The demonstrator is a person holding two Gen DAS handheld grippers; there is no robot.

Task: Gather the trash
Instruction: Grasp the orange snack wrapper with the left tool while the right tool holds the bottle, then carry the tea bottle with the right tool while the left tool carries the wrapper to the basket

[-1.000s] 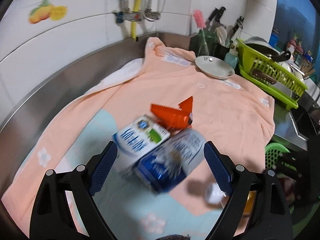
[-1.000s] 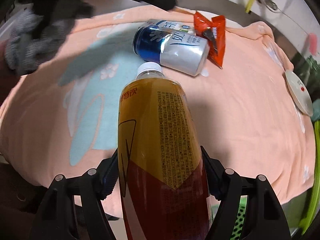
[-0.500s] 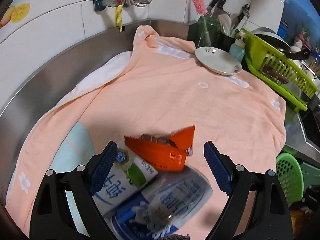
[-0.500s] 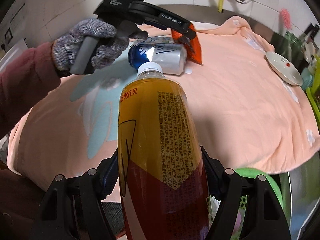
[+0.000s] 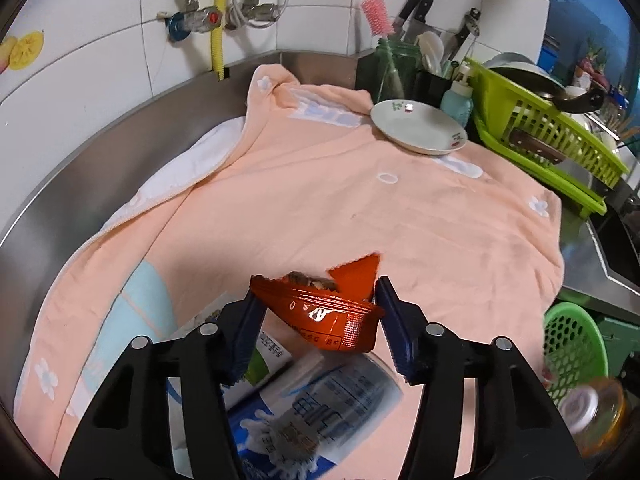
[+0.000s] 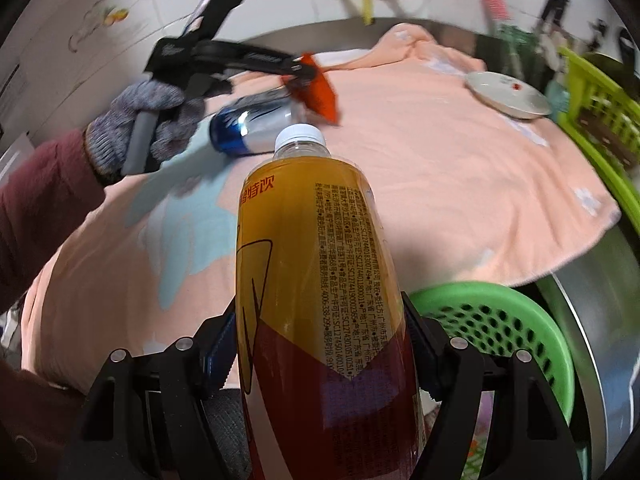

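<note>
An orange snack wrapper (image 5: 324,316), torn open, sits between the blue pads of my left gripper (image 5: 318,296). The jaws are closing and both pads press its ends. In the right wrist view the left gripper (image 6: 300,70) holds the wrapper (image 6: 320,92) just above the towel. Under it lie a blue-and-silver can (image 5: 320,412) and a milk carton (image 5: 264,356). My right gripper (image 6: 320,328) is shut on a yellow drink bottle (image 6: 312,240) with a white cap, beside a green basket (image 6: 492,320).
A peach towel (image 5: 320,200) covers the steel counter. At the back right stand a white plate (image 5: 416,128), a utensil holder and a green dish rack (image 5: 540,136). A gloved hand (image 6: 144,128) grips the left tool. The green basket (image 5: 572,344) stands below the counter's right edge.
My left gripper moved forward past the can, and its jaws narrowed onto the orange wrapper. My right gripper carried the bottle rightward and rolled, bringing the green basket into view.
</note>
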